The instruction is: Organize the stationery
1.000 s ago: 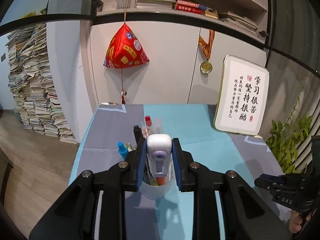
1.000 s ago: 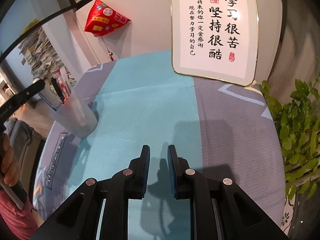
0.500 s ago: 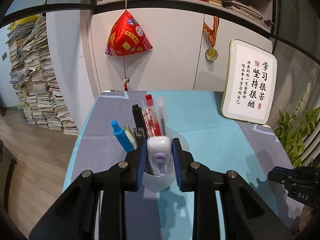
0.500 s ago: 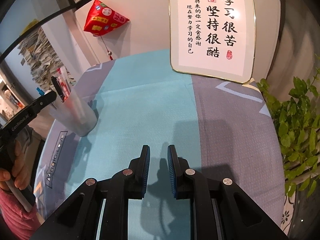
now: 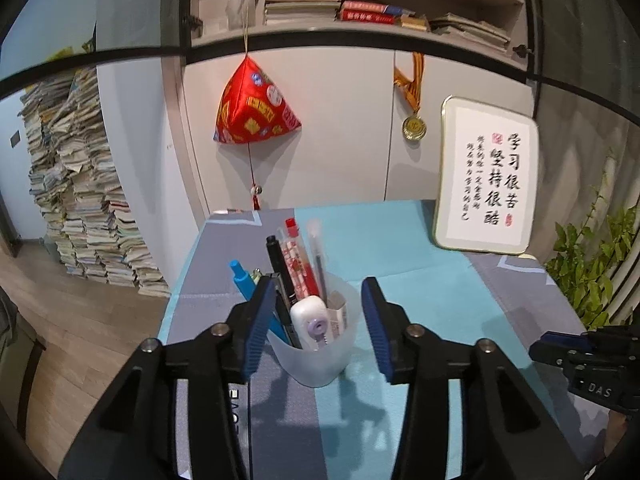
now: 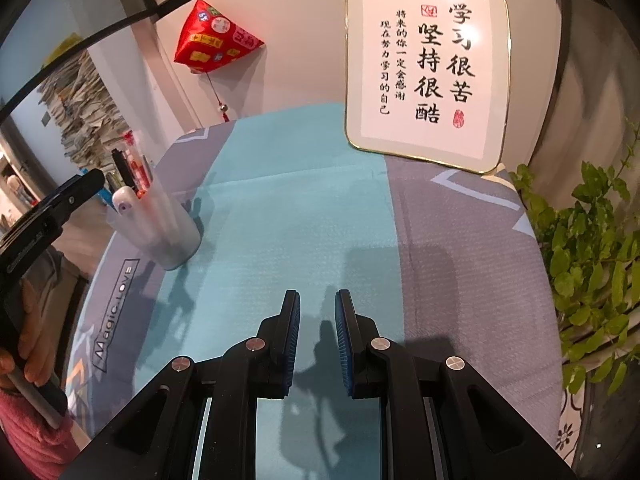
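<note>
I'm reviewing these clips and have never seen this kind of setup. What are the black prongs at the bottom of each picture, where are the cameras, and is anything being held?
No robot here: a person holds a two-finger gripper in each hand, each with a wide-angle camera looking along its fingers. The prongs are those fingers.

Left view: the left gripper has just been opening, its pads clear of the translucent cup, where the white correction tape now rests among the pens.

Right view: the right gripper hangs nearly closed and empty over the tablecloth. A framed calligraphy sign leans at the back.
</note>
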A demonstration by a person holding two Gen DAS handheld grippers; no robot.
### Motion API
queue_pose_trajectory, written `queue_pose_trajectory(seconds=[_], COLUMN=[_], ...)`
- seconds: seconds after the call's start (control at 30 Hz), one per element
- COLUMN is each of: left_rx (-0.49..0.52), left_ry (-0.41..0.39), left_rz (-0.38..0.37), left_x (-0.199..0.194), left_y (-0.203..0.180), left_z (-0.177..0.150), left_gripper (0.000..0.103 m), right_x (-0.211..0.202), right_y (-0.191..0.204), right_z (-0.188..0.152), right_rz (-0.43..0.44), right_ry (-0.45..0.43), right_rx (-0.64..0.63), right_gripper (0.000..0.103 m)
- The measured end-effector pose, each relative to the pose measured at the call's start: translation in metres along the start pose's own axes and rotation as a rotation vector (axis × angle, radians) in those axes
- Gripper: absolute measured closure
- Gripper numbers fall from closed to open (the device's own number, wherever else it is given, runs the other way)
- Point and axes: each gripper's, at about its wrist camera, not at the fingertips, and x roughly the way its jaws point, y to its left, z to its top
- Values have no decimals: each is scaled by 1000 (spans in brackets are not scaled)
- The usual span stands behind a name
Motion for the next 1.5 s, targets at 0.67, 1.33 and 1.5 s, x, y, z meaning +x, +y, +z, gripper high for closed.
queue_pose_trajectory(seconds=[0.67,1.33,1.5], left_rx=[28,-1,-7], left_ry=[-220,-386,-398], left_rz=[35,5,12], left_x=[-128,-235,-244], left_y=[-31,-42,-40], left_z=[-15,-38,-43], left_gripper=[19,8,8], right_x=[-138,-274,-274], right_y=[29,74,78], right_z=[-32,-102,-107], right_rz=[-79,-132,-122], right_ry=[-325,-678,-666], right_rx=[-20,-109,-115], right_gripper=[83,40,40])
